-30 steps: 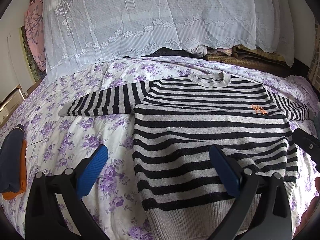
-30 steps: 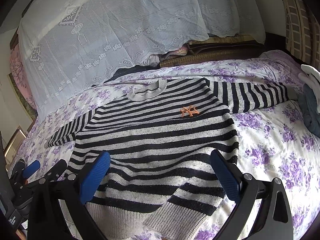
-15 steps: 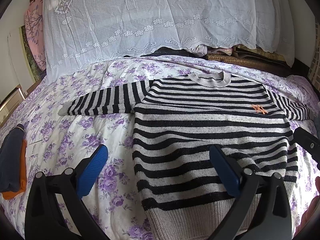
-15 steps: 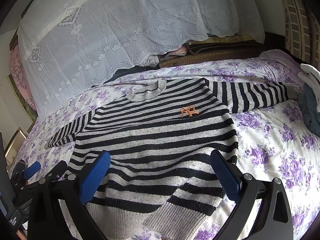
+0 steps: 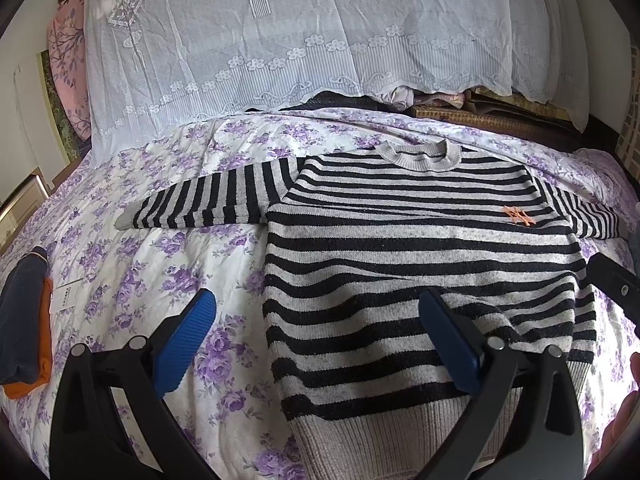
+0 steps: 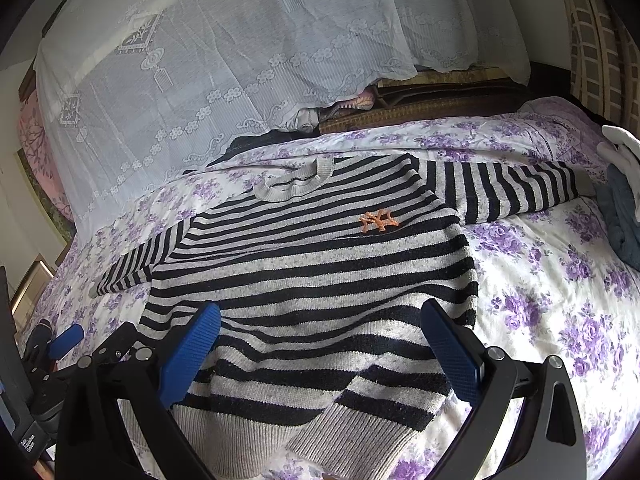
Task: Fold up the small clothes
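The bed (image 5: 168, 256), spread with a white sheet printed in purple flowers, filled both views, and along its far edge a big white lace cloth (image 5: 304, 36) hung draped over a heap of bedding. There lay the striped sweater (image 5: 400, 256), flat and face up in the middle of the bed, grey and black bands running across it, its grey neckband toward the far edge and its ribbed grey hem toward the near edge. One sleeve (image 5: 208, 204) stretched straight out toward the bed's left edge, and in the right wrist view the other sleeve (image 6: 516, 192) ran out toward the right edge, ending just beside a dark bluish garment (image 6: 620, 216) there. The near right corner of the hem (image 6: 360, 420) was turned up and creased over on itself. At the bed's left edge sat a folded navy and orange pile (image 5: 24, 320) with a white tag (image 5: 66, 298) beside it. The left claw (image 5: 316, 340) hovered low over the sweater's left side, blue pads wide apart, one over the bare sheet and one over the stripes, gripping nothing. The right claw (image 6: 320, 352) hung over the hem, its pads spread just as wide, empty too. And smallest of all, a little orange emblem (image 6: 378, 221) was stitched on the chest, toward the right sleeve.
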